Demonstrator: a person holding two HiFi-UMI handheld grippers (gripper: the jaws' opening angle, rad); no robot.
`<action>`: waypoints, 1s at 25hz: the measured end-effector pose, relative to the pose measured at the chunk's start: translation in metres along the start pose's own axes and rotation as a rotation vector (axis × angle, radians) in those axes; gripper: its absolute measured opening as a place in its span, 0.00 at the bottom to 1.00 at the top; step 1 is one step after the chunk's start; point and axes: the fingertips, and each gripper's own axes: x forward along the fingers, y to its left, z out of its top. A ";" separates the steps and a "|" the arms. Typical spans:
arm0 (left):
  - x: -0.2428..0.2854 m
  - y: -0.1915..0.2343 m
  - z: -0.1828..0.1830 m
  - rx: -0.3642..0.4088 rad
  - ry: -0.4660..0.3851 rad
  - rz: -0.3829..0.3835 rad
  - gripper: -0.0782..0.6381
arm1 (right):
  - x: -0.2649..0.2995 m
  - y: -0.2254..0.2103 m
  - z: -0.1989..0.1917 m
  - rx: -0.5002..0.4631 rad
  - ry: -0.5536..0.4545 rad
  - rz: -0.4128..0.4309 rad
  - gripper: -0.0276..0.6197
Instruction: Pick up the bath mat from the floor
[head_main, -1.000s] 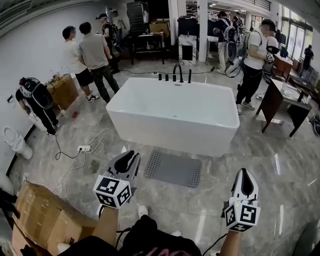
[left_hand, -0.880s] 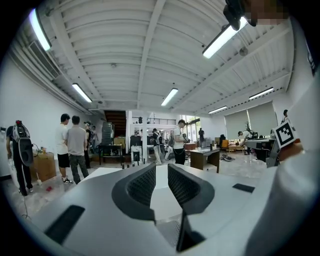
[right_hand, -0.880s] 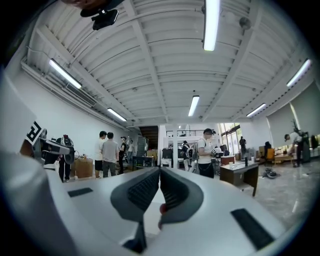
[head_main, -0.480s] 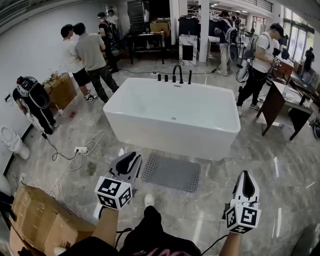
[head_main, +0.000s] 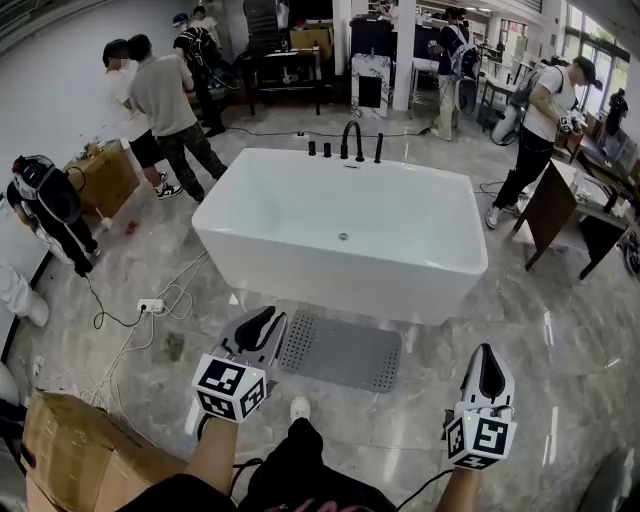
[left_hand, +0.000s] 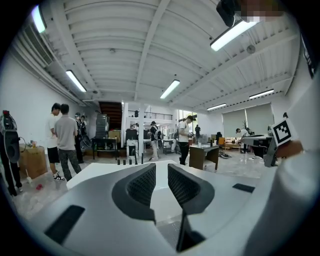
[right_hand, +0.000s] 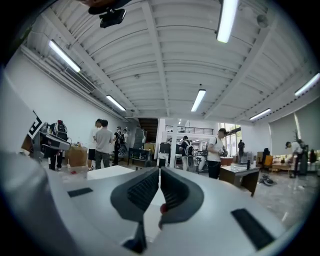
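The grey perforated bath mat (head_main: 340, 350) lies flat on the marble floor, right in front of the white bathtub (head_main: 340, 240). In the head view my left gripper (head_main: 262, 318) hovers over the mat's left edge, well above the floor. Its jaws are nearly together, with only a slim gap and nothing between them (left_hand: 161, 167). My right gripper (head_main: 487, 352) hangs to the right of the mat, over bare floor. Its jaws (right_hand: 159, 172) are shut and empty. Both gripper views look level across the room, so neither shows the mat.
A cardboard box (head_main: 80, 455) stands at my lower left. A power strip with cables (head_main: 150, 305) lies on the floor left of the tub. A dark desk (head_main: 570, 215) stands to the right. Several people stand behind and beside the tub.
Both grippers have moved forward toward the tub. The mat and the tub now sit nearer in the head view. Neither gripper's jaws changed.
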 end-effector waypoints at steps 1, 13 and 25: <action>0.009 0.009 0.000 -0.006 0.002 -0.003 0.22 | 0.012 0.005 0.001 -0.004 0.006 0.001 0.07; 0.102 0.115 0.005 0.001 0.048 -0.055 0.22 | 0.136 0.060 0.020 -0.051 0.037 -0.039 0.07; 0.152 0.145 -0.016 -0.031 0.109 -0.135 0.22 | 0.186 0.080 0.013 -0.068 0.092 -0.095 0.07</action>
